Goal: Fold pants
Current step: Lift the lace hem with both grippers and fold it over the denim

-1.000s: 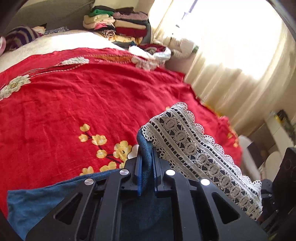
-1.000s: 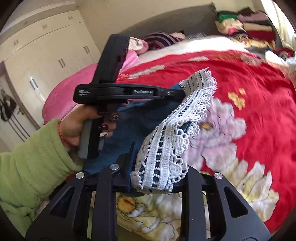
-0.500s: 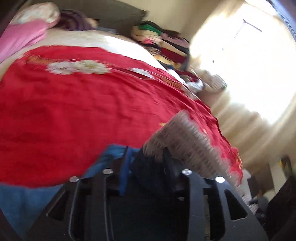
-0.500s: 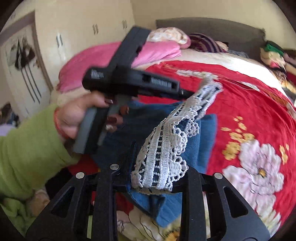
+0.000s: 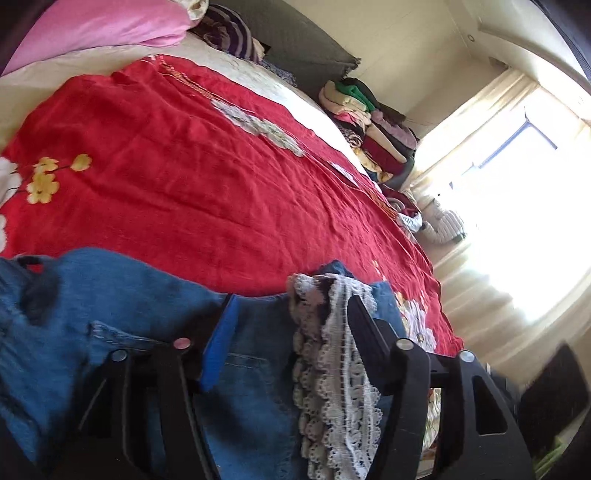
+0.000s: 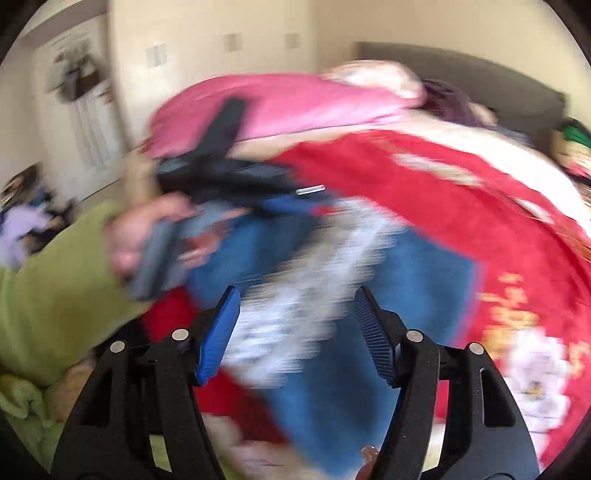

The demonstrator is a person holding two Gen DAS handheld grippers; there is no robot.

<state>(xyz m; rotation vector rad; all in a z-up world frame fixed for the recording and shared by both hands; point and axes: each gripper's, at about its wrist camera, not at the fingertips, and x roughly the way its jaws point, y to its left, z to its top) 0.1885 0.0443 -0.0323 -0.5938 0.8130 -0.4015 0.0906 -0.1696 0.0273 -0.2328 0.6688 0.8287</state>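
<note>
The blue denim pants lie on the red flowered bedspread, with their white lace hem lying on top of the denim. My left gripper is open, its jaws wide apart just above the denim and the lace. In the blurred right wrist view the pants and lace hem lie ahead of my open right gripper. The left gripper, held by a hand in a green sleeve, shows there over the pants' far edge.
A pink pillow and a striped cushion lie at the head of the bed. A stack of folded clothes sits at the far corner by the bright curtained window. White wardrobe doors stand to the left.
Both grippers have opened and let go of the lace hem and denim. The pants now lie dropped on the bedspread. Both cameras have swung left; the right view is blurred.
</note>
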